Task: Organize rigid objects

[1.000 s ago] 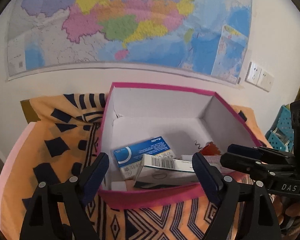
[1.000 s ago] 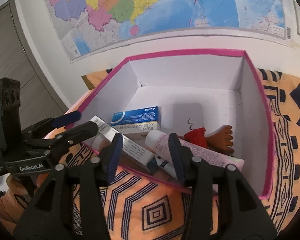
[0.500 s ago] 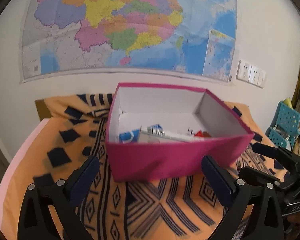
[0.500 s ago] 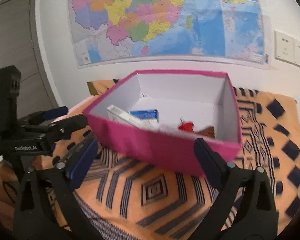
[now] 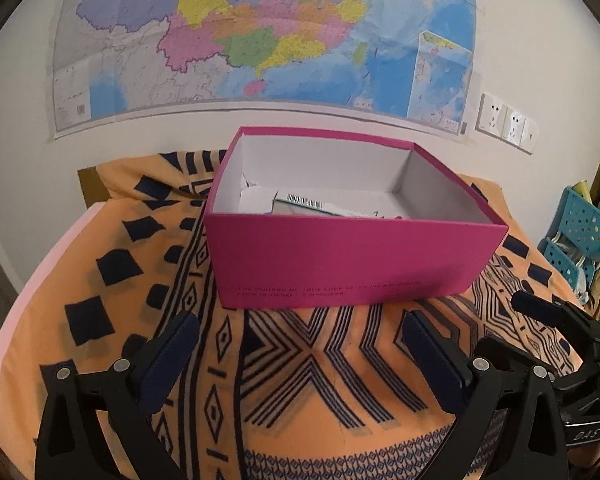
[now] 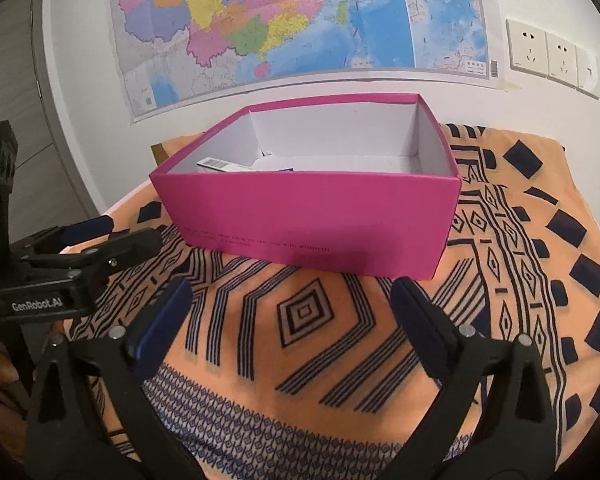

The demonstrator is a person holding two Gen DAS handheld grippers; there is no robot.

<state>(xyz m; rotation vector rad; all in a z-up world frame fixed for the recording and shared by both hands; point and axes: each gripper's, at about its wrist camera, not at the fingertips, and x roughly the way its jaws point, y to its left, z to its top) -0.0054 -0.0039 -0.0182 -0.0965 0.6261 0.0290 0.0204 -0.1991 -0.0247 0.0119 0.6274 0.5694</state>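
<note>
A pink open box (image 5: 340, 256) (image 6: 312, 216) stands on the orange patterned cloth. Over its near wall I see only the top of a white carton with a barcode (image 5: 308, 202) (image 6: 220, 165); the other items inside are hidden. My left gripper (image 5: 300, 344) is open and empty, in front of the box and apart from it. My right gripper (image 6: 292, 308) is open and empty, also in front of the box. Each gripper shows in the other's view: the right one (image 5: 540, 312) at the right edge, the left one (image 6: 112, 232) at the left.
The cloth (image 5: 308, 384) covers a table against a white wall with a large map (image 5: 260, 32). Wall sockets (image 6: 548, 56) sit at the right. A blue perforated basket (image 5: 580, 236) stands beyond the table's right side. A grey door (image 6: 16, 80) is at left.
Both grippers have pulled back and lower, away from the box. The right gripper's jaws have opened wide. The box's contents have dropped out of sight behind its near wall.
</note>
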